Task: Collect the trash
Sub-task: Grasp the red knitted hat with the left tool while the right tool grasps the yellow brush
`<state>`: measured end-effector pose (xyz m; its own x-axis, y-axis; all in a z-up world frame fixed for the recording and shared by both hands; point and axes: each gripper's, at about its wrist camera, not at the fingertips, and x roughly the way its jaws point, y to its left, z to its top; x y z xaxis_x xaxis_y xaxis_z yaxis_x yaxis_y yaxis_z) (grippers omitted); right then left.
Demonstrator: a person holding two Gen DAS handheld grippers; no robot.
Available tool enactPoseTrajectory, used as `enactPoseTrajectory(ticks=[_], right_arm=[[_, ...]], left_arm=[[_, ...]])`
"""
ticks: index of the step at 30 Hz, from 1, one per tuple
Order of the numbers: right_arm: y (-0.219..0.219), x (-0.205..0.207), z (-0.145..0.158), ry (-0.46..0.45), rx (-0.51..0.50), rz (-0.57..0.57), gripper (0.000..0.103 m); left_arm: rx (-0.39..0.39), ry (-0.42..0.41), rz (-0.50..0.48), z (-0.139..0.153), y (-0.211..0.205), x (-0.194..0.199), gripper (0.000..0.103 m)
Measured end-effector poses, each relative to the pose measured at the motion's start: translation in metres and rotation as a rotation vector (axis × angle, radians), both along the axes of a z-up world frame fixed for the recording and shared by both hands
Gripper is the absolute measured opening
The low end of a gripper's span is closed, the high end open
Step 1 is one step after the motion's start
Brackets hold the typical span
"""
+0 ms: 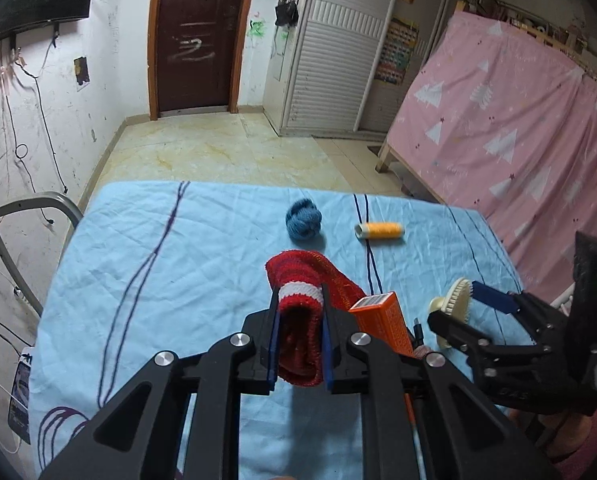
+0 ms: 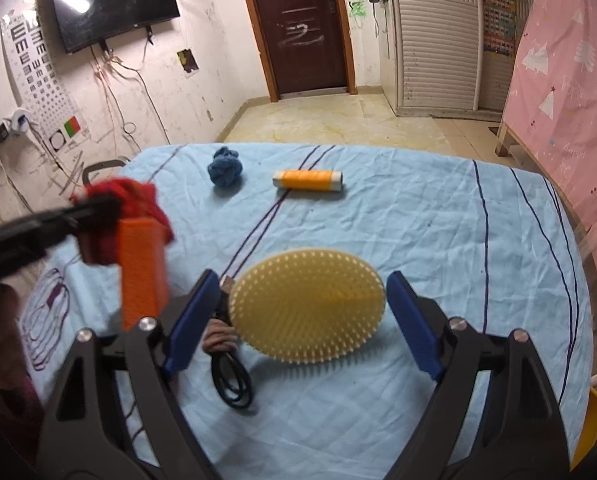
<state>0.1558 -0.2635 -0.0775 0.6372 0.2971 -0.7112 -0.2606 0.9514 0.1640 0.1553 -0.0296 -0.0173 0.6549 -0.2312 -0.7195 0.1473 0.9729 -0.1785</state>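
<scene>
Gripping red knitted sock with white stripe (image 1: 300,320), our left gripper (image 1: 300,344) has pads clamped on fabric, sock lifted off blue quilted tablecloth (image 1: 146,264). Our right gripper (image 2: 298,320) stands jaws apart, straddling round yellow bristled plastic brush (image 2: 308,304), pads not touching it. Landmark: brush. Orange cardboard box (image 2: 143,268) stands just left of brush; black cable (image 2: 232,376) by its near-left edge. Risks, we judge: dangling sock tips box; closing right jaws snag cable or slip on brush rim.
</scene>
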Motion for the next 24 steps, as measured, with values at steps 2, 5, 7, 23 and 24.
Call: enactPoseTrajectory(ticks=[2, 5, 7, 23, 24], right_arm=[[0.003, 0.000, -0.001, 0.007, -0.004, -0.003, 0.080], [0.004, -0.001, 0.000, 0.001, -0.008, -0.004, 0.074], [0.005, -0.002, 0.001, -0.006, -0.015, -0.003, 0.074], [-0.011, -0.032, 0.032, -0.105, 0.052, -0.014, 0.072], [-0.013, -0.033, 0.034, -0.111, 0.058, -0.016, 0.072]], left_arm=[[-0.005, -0.015, 0.012, 0.006, 0.003, -0.003, 0.007], [0.012, -0.050, 0.040, 0.015, 0.005, -0.009, 0.007], [0.024, -0.074, 0.058, 0.021, 0.006, -0.013, 0.007], [0.117, -0.286, 0.099, 0.072, -0.002, -0.053, 0.007], [0.122, -0.294, 0.096, 0.075, -0.005, -0.055, 0.007]])
